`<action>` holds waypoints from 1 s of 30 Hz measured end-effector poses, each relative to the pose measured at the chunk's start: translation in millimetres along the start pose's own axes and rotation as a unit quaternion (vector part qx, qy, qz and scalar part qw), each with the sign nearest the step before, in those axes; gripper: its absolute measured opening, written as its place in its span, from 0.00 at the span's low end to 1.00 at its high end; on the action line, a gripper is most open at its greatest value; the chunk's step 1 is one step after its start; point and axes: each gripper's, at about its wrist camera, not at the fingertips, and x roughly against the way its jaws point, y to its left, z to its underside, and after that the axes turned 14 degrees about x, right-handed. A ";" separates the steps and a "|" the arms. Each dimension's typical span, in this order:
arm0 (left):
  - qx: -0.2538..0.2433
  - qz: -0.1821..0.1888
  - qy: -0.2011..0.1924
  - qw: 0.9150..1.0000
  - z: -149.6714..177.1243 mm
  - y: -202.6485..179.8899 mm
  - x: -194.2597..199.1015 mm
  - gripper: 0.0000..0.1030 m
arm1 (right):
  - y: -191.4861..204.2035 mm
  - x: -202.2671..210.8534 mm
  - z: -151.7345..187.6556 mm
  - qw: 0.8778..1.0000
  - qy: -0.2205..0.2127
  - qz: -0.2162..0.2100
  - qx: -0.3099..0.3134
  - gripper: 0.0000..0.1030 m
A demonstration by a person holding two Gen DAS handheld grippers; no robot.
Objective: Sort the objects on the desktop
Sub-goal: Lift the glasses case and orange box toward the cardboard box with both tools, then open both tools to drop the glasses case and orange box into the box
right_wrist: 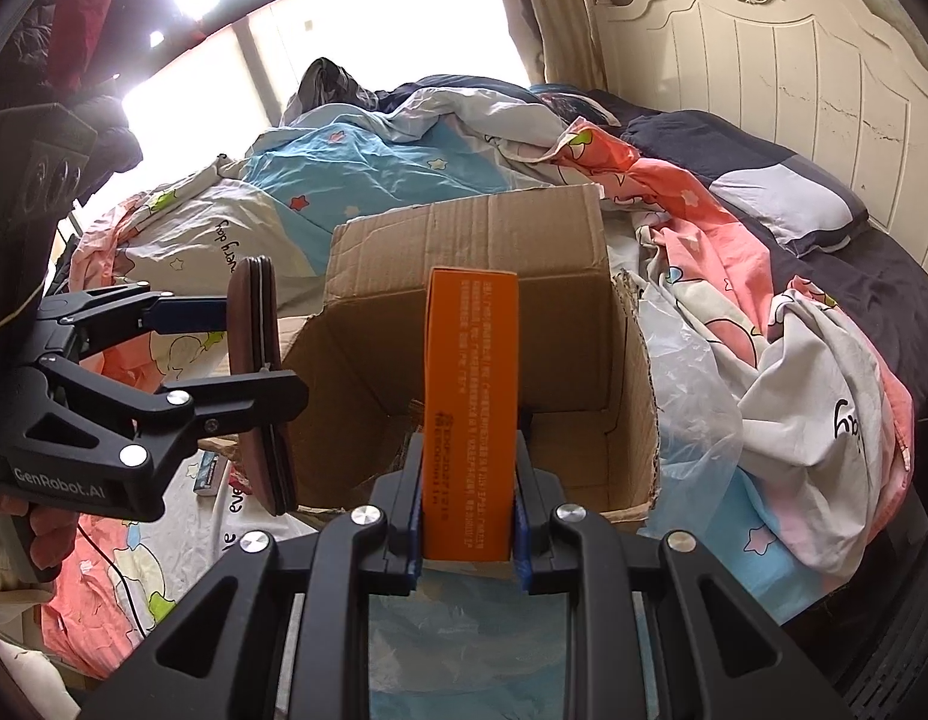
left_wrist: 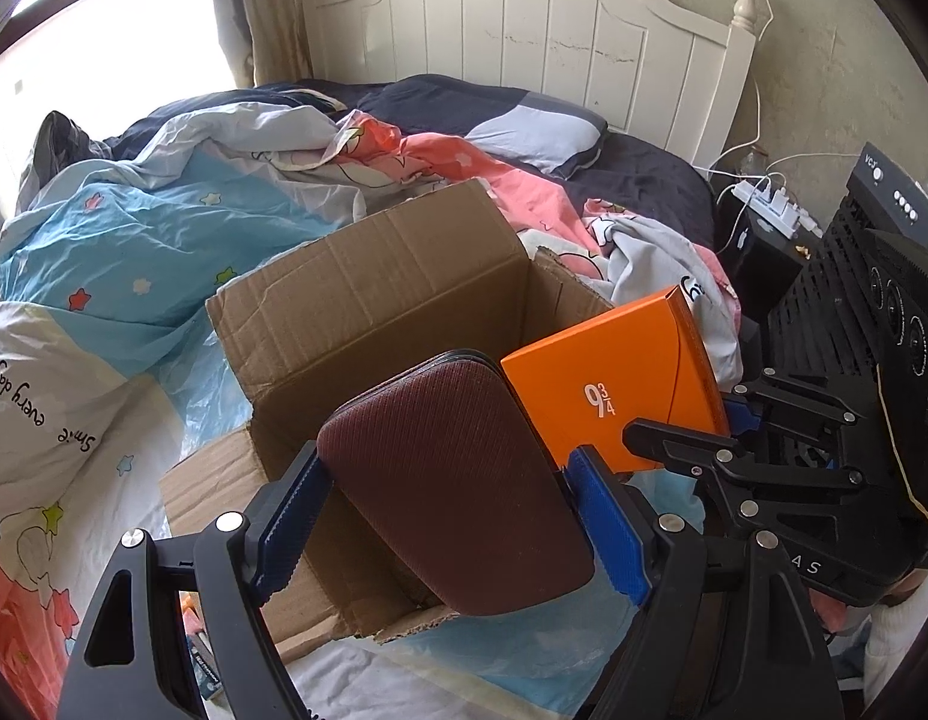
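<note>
An open cardboard box (left_wrist: 392, 300) sits on the bed, and both grippers hover at its near rim. My left gripper (left_wrist: 446, 462) is shut on a dark maroon textured zip case (left_wrist: 464, 510), its blue pads pressing both sides; the case tilts over the box's near edge. My right gripper (right_wrist: 469, 444) is shut on a flat orange box (right_wrist: 471, 360), held edge-on above the cardboard box (right_wrist: 476, 252) opening. From the left wrist view the orange box (left_wrist: 614, 384) shows "9 3/4" on its face, with the right gripper (left_wrist: 722, 420) at its lower right. The left gripper (right_wrist: 260, 354) and maroon case (right_wrist: 272, 468) appear left of the carton.
Rumpled blue, pink and white bedding (left_wrist: 134, 252) surrounds the carton. A white headboard (left_wrist: 524, 18) and a dark pillow (left_wrist: 524, 120) lie beyond. A power strip (left_wrist: 776, 204) and a black speaker unit (left_wrist: 884, 276) stand at the right. Clear plastic wrap (right_wrist: 686, 372) lies beside the carton.
</note>
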 end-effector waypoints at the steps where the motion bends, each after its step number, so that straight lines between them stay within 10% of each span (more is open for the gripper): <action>1: -0.001 -0.001 0.000 1.000 -0.6 -0.3 -1.9 0.79 | -1.8 -0.9 1.1 1.000 0.000 0.001 -0.001 0.21; 30: 0.013 0.000 0.023 1.000 -7.0 14.6 -61.8 0.79 | -14.1 -54.2 -0.8 0.999 0.039 0.000 0.020 0.21</action>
